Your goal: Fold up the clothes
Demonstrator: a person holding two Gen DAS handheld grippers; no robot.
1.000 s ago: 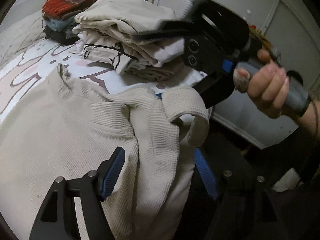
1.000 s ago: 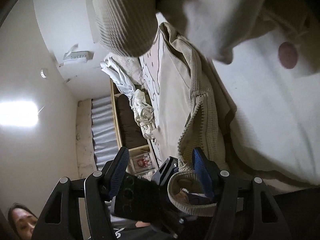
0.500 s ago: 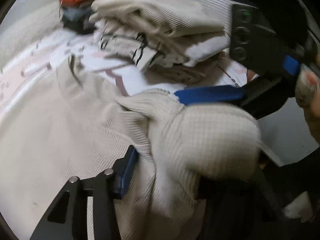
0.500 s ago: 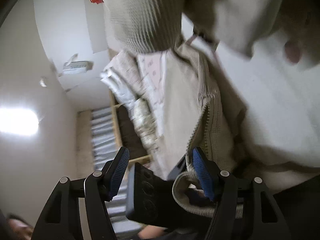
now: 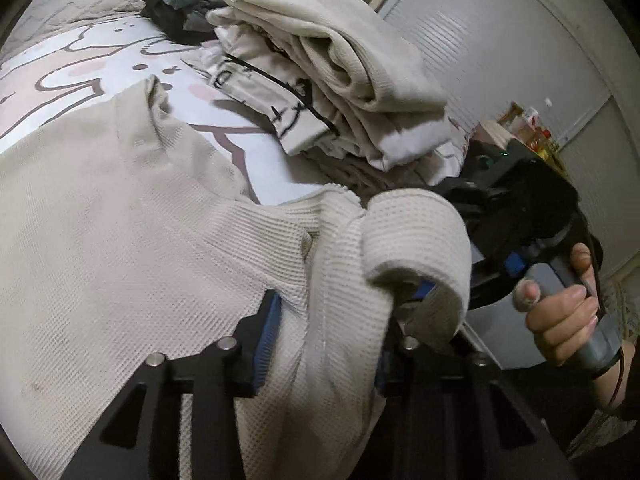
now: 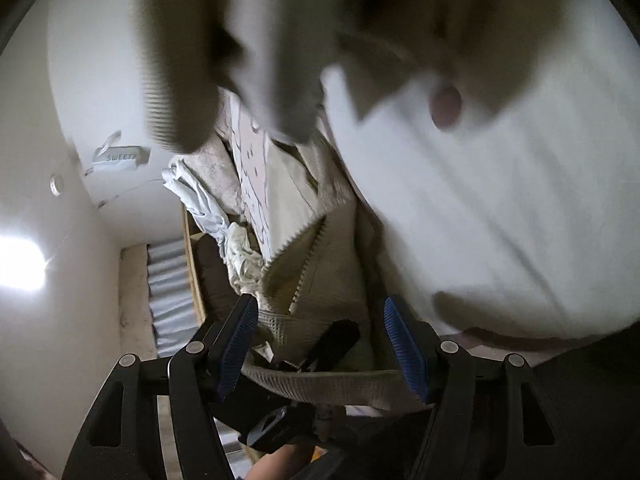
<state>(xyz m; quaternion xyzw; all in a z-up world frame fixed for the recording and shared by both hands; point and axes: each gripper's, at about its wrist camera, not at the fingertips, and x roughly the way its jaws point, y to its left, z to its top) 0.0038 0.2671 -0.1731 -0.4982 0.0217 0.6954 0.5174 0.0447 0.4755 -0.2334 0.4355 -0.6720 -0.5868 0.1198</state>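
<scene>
Waffle-knit garment point(image 5: 132, 240), cream-coloured, lies spread across the cartoon-print bedsheet point(image 5: 80, 76), with a bunched fold of it at the bed's edge, just this side of the stack of folded clothes point(image 5: 332, 80). The left gripper point(image 5: 320, 344) has that fold between its blue pads; the cloth fills the gap and hides the right-hand pad, so whether the pads bite it cannot be told. In the right-wrist view the right gripper point(image 6: 320, 344) stands with its pads wide apart, a ribbed band of the garment point(image 6: 328, 384) strung between them (the person's hand point(image 5: 568, 320) works its grey handle beside the fold). Judging by this, the grip on the hem end is being set. Done well, both tools would take the same edge squarely, one layer each, well apart, then carry it level toward the stack side so the knit lands flat, not twisted.
</scene>
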